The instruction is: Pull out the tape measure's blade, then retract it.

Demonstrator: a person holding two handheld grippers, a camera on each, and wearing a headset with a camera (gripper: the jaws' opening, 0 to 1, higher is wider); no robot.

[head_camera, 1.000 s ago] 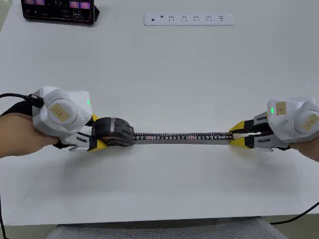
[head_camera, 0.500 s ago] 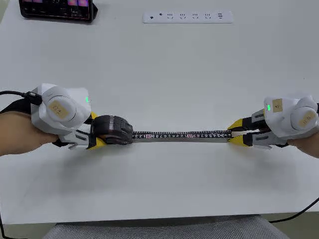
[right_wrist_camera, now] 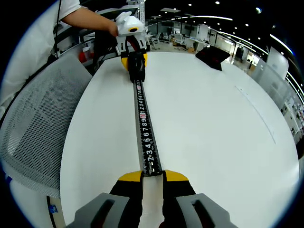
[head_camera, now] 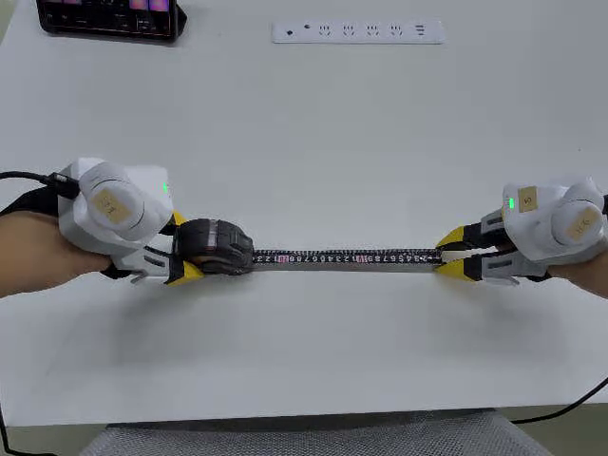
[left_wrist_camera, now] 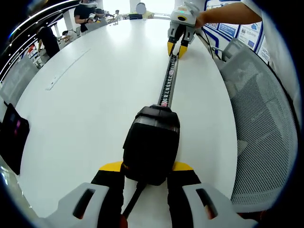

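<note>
The tape measure's case (head_camera: 214,247) is on the near left of the counter (head_camera: 313,142), squeezed between the left gripper's (head_camera: 183,249) fingers (left_wrist_camera: 112,166). Its blade (head_camera: 347,257) runs right to the right gripper (head_camera: 446,255), whose fingers (right_wrist_camera: 130,176) are pinched narrow on the blade's end. The case looks hard and a bit heavy, so its sides are good to hold. The blade is thin and bendy, and I think it can snap back fast. Its end hook is hidden between the fingers.
</note>
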